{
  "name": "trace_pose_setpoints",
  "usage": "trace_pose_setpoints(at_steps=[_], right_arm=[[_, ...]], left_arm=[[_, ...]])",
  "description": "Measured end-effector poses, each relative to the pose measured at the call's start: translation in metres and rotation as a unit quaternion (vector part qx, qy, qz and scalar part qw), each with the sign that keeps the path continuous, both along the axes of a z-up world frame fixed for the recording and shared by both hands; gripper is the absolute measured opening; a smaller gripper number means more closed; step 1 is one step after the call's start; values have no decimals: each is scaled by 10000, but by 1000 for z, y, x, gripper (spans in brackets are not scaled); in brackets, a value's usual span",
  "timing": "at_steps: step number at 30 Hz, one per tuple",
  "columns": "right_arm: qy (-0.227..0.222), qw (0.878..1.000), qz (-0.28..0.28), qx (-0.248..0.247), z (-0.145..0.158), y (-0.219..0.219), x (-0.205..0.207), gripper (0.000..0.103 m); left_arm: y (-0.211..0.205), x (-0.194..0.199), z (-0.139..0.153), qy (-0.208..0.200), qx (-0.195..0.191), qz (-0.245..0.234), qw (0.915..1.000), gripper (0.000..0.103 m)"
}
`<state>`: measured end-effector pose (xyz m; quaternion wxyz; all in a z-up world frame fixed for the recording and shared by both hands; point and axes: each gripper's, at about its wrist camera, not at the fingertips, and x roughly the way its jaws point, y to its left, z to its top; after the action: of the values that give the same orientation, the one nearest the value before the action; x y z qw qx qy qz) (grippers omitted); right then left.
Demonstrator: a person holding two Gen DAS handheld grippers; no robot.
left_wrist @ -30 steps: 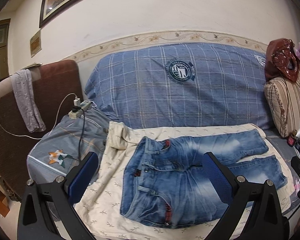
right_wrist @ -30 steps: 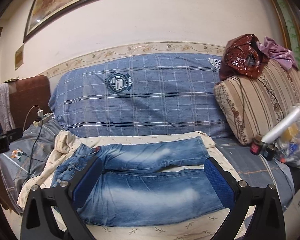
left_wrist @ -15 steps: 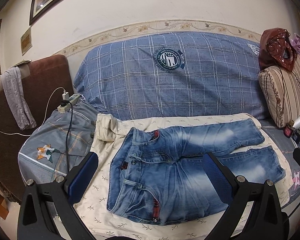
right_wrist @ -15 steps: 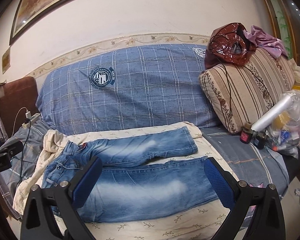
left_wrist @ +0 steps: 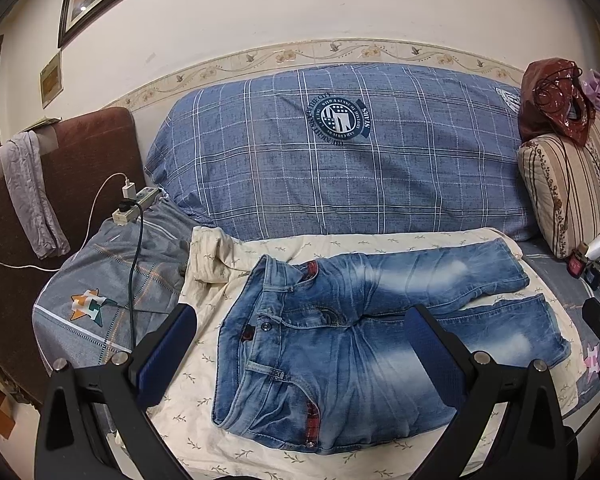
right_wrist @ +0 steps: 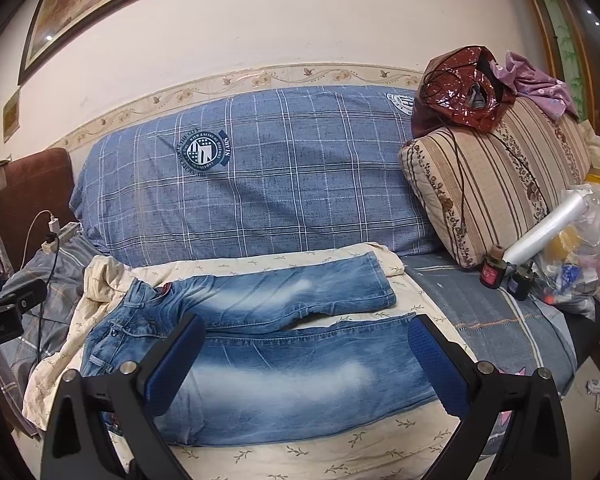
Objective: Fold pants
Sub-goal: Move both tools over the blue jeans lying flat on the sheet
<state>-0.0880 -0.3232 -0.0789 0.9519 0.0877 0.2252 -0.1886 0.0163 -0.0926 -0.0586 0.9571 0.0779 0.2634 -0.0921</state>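
A pair of faded blue jeans lay spread flat, front up, on a cream leaf-print cloth over a sofa seat, waistband toward the left armrest and legs running right, slightly parted at the hems. Both handheld grippers hovered above the near edge of the denim, touching nothing: the left gripper over the waist and seat, the right gripper over the nearer leg, each with its blue-padded jaws spread wide and empty.

No fold had yet been made. The sensible opening move looked to be a lengthwise fold, with one gripper pinching the near side of the waistband and the other the near hem, both lifting together to lay the near leg squarely over the far leg. Each pinch would need to take the denim alone, since the loose cloth beneath could ride up with it.

The left wrist view alone showed the button fly, belt loops and red-trimmed pockets, plus a power strip with trailing cables by the armrest. The right wrist view alone showed the hems' full outline, the small bottles and a plastic roll beside the striped cushion, all well clear of the jeans.
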Motion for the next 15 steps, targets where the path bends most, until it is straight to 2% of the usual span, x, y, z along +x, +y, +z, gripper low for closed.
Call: trace_pose_setpoints(at_steps=[15], right_arm=[[145,9998,13,-100,-1,3,14,103]], left_arm=[[2,16,-11,130,-49,-9,9999,103]])
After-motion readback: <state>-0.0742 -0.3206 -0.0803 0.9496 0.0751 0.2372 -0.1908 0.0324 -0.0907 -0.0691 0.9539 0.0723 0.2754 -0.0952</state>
